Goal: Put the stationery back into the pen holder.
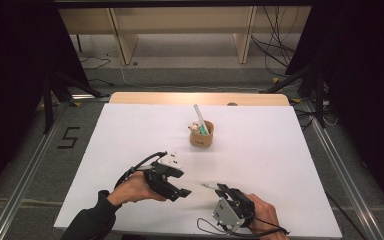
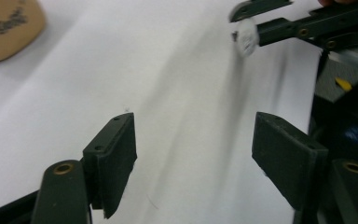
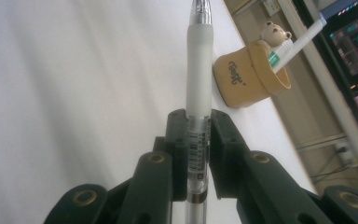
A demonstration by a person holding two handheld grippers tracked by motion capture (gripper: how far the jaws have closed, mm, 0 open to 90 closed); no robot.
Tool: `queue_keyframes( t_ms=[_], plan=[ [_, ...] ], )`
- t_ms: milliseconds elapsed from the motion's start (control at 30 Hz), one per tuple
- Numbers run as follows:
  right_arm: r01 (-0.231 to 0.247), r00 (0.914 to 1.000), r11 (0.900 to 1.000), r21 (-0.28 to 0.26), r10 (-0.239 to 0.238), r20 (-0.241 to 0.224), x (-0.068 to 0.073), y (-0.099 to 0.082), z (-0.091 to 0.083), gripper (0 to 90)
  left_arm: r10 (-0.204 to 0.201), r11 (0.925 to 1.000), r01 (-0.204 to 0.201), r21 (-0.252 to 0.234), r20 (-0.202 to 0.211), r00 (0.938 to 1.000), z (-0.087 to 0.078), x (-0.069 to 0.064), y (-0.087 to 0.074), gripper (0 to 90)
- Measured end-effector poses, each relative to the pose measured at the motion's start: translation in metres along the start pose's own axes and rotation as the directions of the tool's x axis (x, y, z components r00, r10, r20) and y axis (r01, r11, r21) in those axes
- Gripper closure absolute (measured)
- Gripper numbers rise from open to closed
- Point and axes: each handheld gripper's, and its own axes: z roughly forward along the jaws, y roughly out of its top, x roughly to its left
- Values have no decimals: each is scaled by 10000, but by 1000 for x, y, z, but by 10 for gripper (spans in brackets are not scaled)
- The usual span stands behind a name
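In the right gripper view my right gripper (image 3: 198,122) is shut on a clear pen with a white rubber grip (image 3: 198,70), which sticks out past the jaws toward a tan pen cup (image 3: 242,74). The cup has a small bear figure (image 3: 274,31) on its rim and holds a white and green pen (image 3: 298,44). From above, the cup (image 1: 201,134) stands mid-table, and the right gripper (image 1: 220,189) sits near the front edge with the pen (image 1: 209,185) pointing left. My left gripper (image 1: 182,192) is just left of it. Its jaws stand open over bare paper (image 2: 193,158) with nothing between them.
White paper (image 1: 260,145) covers the table, with a wooden strip (image 1: 200,98) along the far edge. The left gripper view shows the right gripper's jaws (image 2: 279,23) close by at the upper right and the cup (image 2: 7,25) at the upper left. Dark stands and cables flank the table.
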Motion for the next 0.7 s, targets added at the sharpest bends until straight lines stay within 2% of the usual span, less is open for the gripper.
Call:
queue_keyframes(
  t_ms=[33,67,133,267,367,433,533,567,633,700],
  plan=[
    [-196,9997,9997,-118,194,-173,-4,-1,0,797,-92,9998,90,-202,-81,9999,0,1,-3,294],
    [-687,9972,9975,-159,681,-318,-7,-1,1,797,-170,9992,165,-360,-154,9997,0,3,-7,293],
    [-1411,9886,9892,-396,1387,-581,-14,-3,3,797,-271,9984,259,-493,-238,9993,1,6,-13,289],
    [-2721,9586,9596,-718,2639,-1067,-27,-7,5,797,-755,9912,705,-1120,-413,9963,1,11,-24,281],
    [-3554,9293,9302,-913,3411,-1417,-38,-9,5,797,-1141,9792,1043,-1740,-477,9923,-3,14,-31,277],
    [-4070,9070,9080,-994,3888,-1620,-45,-11,6,797,-1327,9702,1180,-2115,-564,9896,-6,15,-36,271],
    [-4815,8689,8697,-1082,4575,-1891,-56,-13,9,796,-1535,9572,1310,-2582,-691,9857,-10,17,-44,262],
    [-5079,8526,8544,-1097,4805,-2054,-60,-14,11,796,-1639,9508,1378,-2773,-731,9838,-11,17,-47,260],
    [-5637,8148,8191,-1060,5305,-2337,-68,-16,14,796,-1870,9381,1546,-3098,-776,9793,-14,19,-52,257],
    [-6243,7681,7741,-1050,5839,-2628,-76,-18,18,796,-2121,9251,1716,-3389,-863,9734,-16,20,-58,253]
  ],
)
